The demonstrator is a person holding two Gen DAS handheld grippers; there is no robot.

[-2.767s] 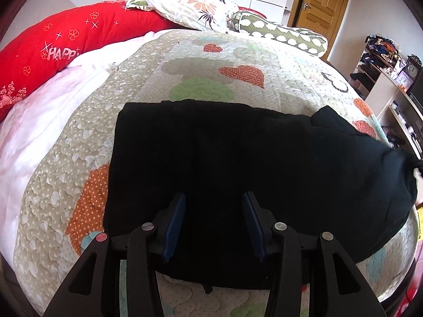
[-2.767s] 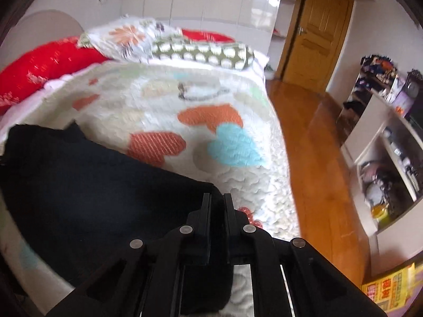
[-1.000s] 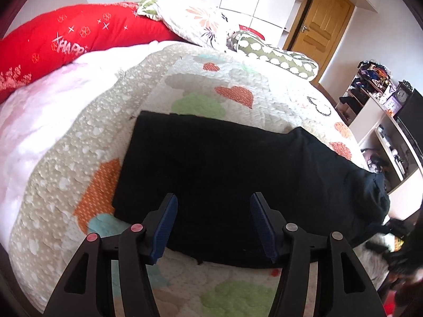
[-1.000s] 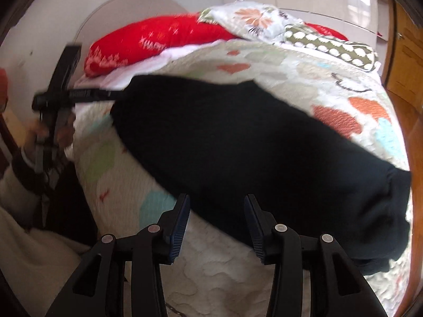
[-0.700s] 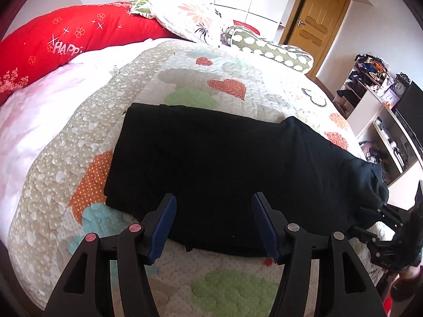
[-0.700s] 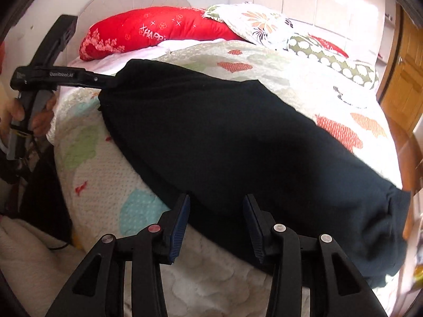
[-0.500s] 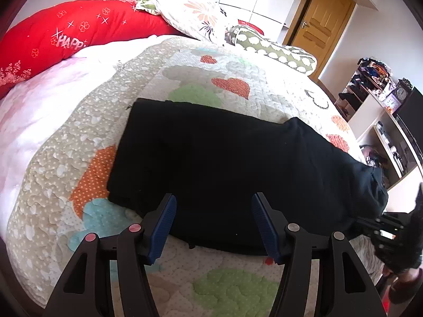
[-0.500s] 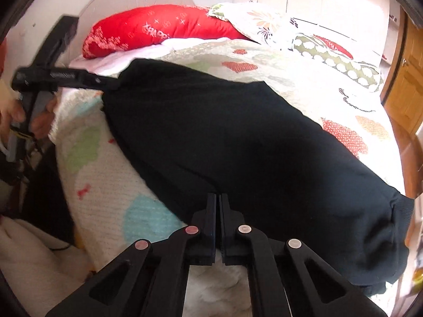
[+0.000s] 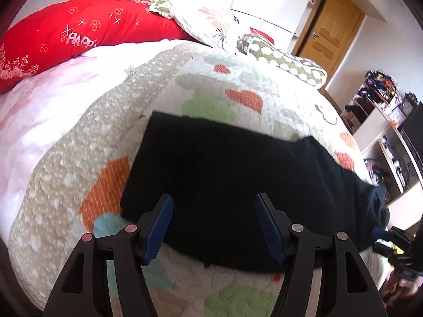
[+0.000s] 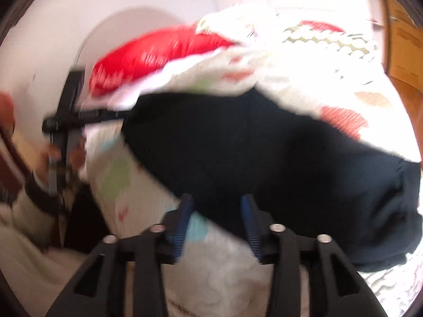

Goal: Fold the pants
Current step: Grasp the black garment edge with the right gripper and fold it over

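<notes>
Black pants point(image 9: 238, 174) lie folded lengthwise as a long band across the patterned quilt point(image 9: 148, 105). My left gripper point(image 9: 214, 224) is open and empty, just above the near edge of the pants at their left end. My right gripper point(image 10: 215, 216) is open and empty at the near edge of the pants point(image 10: 264, 153) toward their other end; this view is blurred. The left gripper also shows from the side in the right wrist view point(image 10: 111, 115), and the right gripper shows at the far right in the left wrist view point(image 9: 380, 231).
A red pillow point(image 9: 66, 34), a floral pillow point(image 9: 211, 23) and a green dotted bolster point(image 9: 285, 63) lie at the head of the bed. A wooden door point(image 9: 330, 31) and cluttered shelves point(image 9: 383, 121) stand to the right. The bed edge runs just below both grippers.
My right gripper was shut half a second ago and has opened, and its view swung quickly. My left gripper stayed open and shifted slightly over the left end of the pants.
</notes>
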